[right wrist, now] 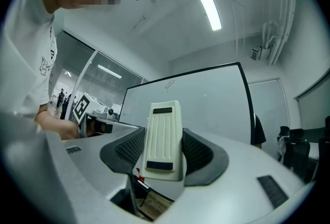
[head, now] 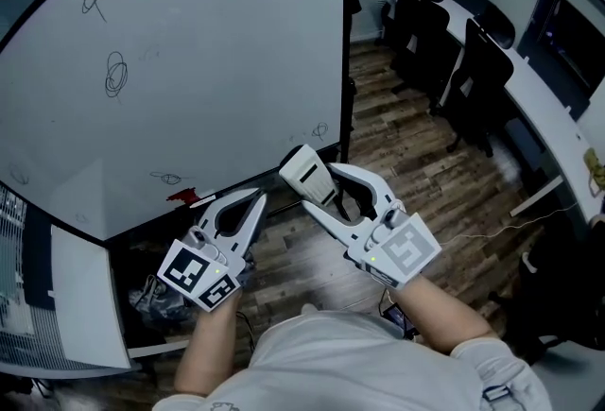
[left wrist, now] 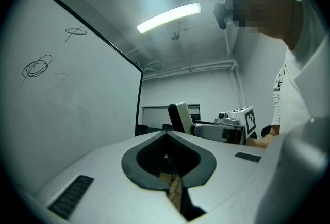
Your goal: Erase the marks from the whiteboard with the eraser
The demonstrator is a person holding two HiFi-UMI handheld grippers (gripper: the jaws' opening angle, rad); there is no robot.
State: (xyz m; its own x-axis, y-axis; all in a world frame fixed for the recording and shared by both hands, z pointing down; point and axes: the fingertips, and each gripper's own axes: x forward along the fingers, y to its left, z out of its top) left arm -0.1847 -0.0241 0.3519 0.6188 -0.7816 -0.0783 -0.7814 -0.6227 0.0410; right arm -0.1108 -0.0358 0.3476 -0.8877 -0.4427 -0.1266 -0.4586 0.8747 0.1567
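Right tool (head: 321,188) is clamped on the white eraser (head: 307,173), which sticks out past the jaw tips, near the whiteboard's (head: 208,50) lower right corner; can't tell if it touches. Left tool (head: 256,201) is closed on nothing, just beside the right, below the board's bottom edge. Scribble marks (head: 115,75) sit upper left, along the bottom and at the lower right.

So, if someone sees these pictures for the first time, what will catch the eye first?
The big whiteboard fills the upper left of the head view, with a few dark scribbles along its left side and bottom edge. In front of it, the right tool holds a white eraser between its jaws, not touching the board, while the left tool beside it is shut and empty.
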